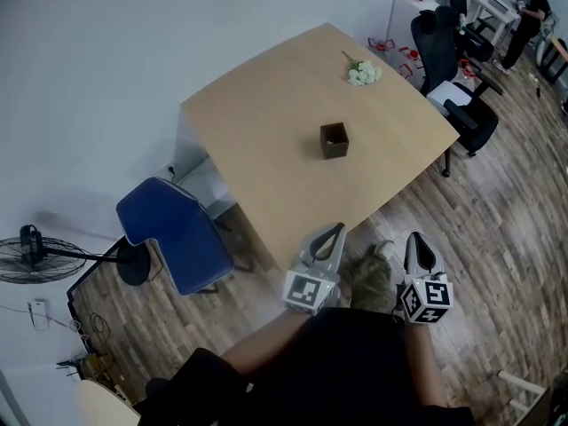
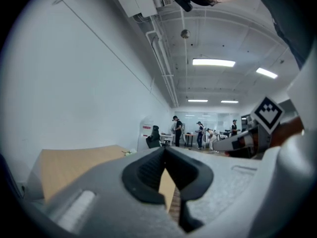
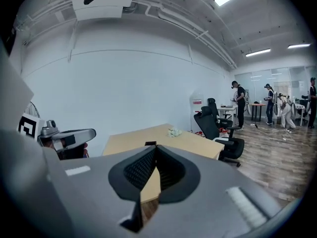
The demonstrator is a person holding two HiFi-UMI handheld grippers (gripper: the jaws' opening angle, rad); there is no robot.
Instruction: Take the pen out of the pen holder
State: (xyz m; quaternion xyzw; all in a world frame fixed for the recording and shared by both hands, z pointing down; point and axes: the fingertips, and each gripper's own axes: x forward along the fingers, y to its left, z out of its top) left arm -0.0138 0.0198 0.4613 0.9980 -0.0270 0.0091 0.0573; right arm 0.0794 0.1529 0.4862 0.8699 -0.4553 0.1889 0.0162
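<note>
Far left on the floor there's a fan [image 1: 31, 254], then a blue chair [image 1: 173, 229] tucked against the left edge of the table [image 1: 266, 131]. The left gripper [image 1: 335, 229] is held right at the table's near corner. Its claw is pressed together with nothing in it, and you can see the pads meeting in the left gripper view [image 2: 165, 151].

The pen holder [image 1: 334, 139] is a dark square box roughly mid-table, a bit toward the right edge. It stands upright with the open top facing up. It's too small to make out the pen, so I can't tell which way it points or how its long axis runs.

A small bunch of flowers [image 1: 363, 73] lies near the far corner. The right gripper [image 1: 415, 238] is off the table, just beside the left one, and is also squeezed closed and empty [image 3: 155, 148]. Office chairs [image 1: 457, 87] stand past the right edge.
</note>
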